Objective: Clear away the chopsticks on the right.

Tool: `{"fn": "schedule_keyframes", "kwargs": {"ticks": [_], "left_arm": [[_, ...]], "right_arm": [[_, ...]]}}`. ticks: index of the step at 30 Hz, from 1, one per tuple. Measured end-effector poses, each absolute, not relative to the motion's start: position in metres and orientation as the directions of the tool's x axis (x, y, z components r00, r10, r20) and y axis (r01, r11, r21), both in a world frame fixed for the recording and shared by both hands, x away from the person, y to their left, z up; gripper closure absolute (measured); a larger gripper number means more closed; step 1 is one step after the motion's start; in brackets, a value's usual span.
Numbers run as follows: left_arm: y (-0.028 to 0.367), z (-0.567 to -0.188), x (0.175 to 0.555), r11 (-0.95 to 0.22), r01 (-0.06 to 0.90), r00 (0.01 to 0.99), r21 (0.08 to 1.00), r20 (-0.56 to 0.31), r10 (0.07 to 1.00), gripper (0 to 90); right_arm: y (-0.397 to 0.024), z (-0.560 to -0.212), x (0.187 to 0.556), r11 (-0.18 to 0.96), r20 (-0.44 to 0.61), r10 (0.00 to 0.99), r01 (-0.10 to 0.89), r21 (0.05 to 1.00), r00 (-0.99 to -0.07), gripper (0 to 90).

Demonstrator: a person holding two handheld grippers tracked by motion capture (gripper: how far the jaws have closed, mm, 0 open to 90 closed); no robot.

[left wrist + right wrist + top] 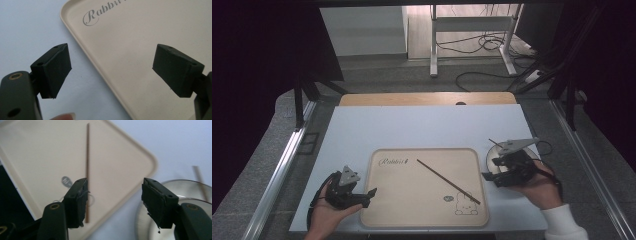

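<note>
With my right gripper (pixel 113 200) spread and empty above the tray's (pixel 377 210) edge, one chopstick (pixel 448 181) lies loose on the tray and the other (pixel 200 182) leans in the bowl (pixel 175 187); a careless reach could tip that bowl. My left gripper (pixel 110 72) is also parted.

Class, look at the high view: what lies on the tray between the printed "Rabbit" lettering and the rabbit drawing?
In the high view, one dark chopstick lies slantwise on the tray between the lettering and the rabbit drawing; the rest is bare.
</note>
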State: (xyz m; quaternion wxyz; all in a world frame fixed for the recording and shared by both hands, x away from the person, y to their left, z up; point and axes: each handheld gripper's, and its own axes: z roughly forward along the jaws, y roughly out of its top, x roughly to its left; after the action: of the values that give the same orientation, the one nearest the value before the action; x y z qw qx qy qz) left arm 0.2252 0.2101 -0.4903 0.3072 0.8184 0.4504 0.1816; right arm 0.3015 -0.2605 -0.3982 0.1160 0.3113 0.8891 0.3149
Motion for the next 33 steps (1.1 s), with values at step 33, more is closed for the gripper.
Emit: {"fn": "schedule_keyframes", "kwargs": {"ticks": [33], "left_arm": [[0.212, -0.492, 0.226, -0.415, 0.634, 0.529, 0.653, 0.026, 0.848, 15.3]], "right_arm": [[-0.419, -0.448, 0.333, 0.562, -0.144, 0.822, 0.742, 0.367, -0.551, 56.7]]}}
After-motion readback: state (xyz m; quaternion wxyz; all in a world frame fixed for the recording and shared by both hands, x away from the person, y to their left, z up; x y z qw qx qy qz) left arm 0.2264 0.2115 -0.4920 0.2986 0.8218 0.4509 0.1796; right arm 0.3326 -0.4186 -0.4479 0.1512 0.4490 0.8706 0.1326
